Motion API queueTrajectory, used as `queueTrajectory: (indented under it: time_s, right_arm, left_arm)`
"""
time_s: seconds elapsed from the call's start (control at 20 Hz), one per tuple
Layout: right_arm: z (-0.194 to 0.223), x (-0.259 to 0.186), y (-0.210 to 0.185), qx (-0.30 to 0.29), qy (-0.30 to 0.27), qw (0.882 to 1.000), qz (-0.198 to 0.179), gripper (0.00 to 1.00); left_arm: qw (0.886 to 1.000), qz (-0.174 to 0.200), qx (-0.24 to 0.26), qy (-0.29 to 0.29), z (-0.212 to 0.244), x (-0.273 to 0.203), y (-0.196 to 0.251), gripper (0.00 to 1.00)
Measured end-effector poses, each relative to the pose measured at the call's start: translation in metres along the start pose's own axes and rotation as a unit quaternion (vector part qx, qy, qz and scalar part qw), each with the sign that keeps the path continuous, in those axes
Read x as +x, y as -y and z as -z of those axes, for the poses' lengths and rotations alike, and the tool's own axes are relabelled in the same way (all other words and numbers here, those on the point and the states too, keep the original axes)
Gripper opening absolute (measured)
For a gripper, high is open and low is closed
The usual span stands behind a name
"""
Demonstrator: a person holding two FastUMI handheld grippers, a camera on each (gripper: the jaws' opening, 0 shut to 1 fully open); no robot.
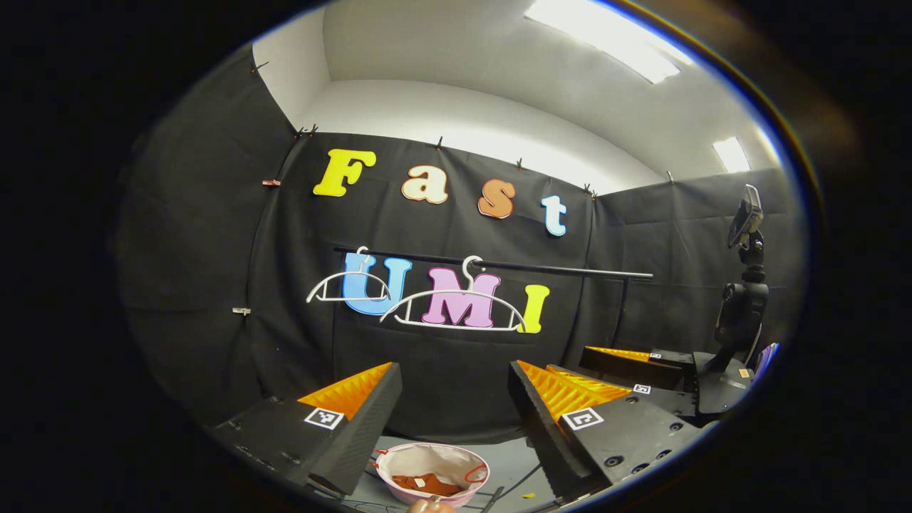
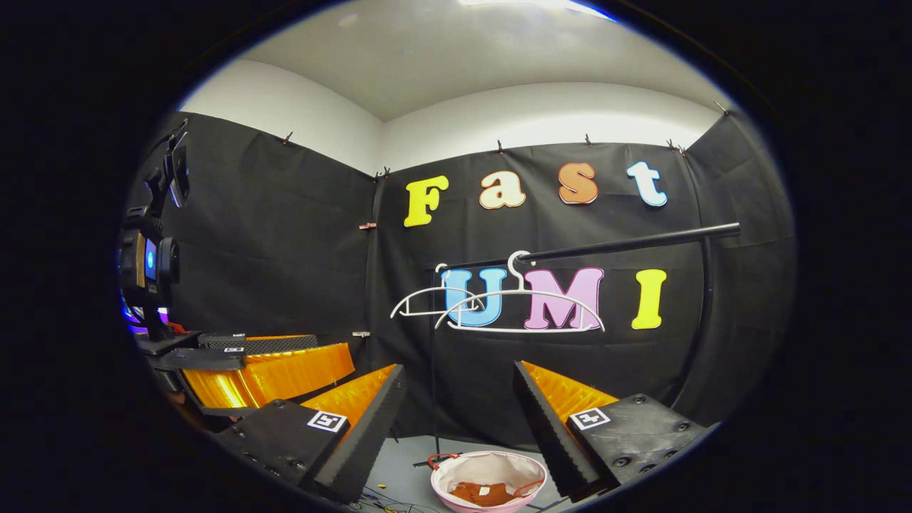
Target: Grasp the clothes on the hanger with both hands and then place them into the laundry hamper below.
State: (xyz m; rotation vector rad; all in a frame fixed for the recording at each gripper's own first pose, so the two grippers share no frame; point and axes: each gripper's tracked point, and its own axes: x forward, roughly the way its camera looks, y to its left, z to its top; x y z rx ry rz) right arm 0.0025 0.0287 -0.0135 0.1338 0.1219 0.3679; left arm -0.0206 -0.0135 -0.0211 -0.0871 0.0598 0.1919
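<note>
Below, brown clothes [image 2: 479, 493] in hamper [image 2: 456, 474]; left gripper [image 1: 452, 399], right gripper [image 2: 459, 399] both agape; hangers [image 2: 524, 313] bare

Black cloth walls [image 2: 285, 235] clipped along top edge, white wall [image 1: 456, 114] above. White ceiling [image 1: 499, 50] with bright light panels [image 1: 605, 39]. Black rail [image 2: 627, 244] crosses back wall on black post [image 2: 702, 313]. Grey floor [image 2: 406, 474] with loose cables.

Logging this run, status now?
Left gripper and right gripper open, empty. Hangers bare. Brown garment in hamper. Nothing obstructing.
</note>
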Motion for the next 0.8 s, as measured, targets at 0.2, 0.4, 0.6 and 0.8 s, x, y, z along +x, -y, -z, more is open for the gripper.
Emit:
queueTrajectory:
  time_s: [0.2,0.4,0.6,0.8]
  right_arm:
    - [0.003,0.003,-0.001,-0.001,-0.003,1.000,-0.004,0.98]
    - [0.005,0.007,-0.001,-0.002,-0.005,1.000,-0.006,0.98]
    - [0.006,0.010,0.003,-0.001,-0.007,1.000,-0.003,0.98]
    - [0.007,0.013,0.006,-0.001,-0.008,1.000,0.002,0.97]
  left_arm:
    - [1.000,-0.002,-0.003,-0.002,0.000,0.001,0.000,0.95]
    - [1.000,-0.005,-0.004,-0.002,0.001,0.004,-0.002,0.95]
    - [1.000,-0.005,-0.005,-0.003,0.003,0.008,-0.003,0.95]
    - [1.000,-0.003,-0.011,-0.007,0.005,0.013,-0.004,0.95]
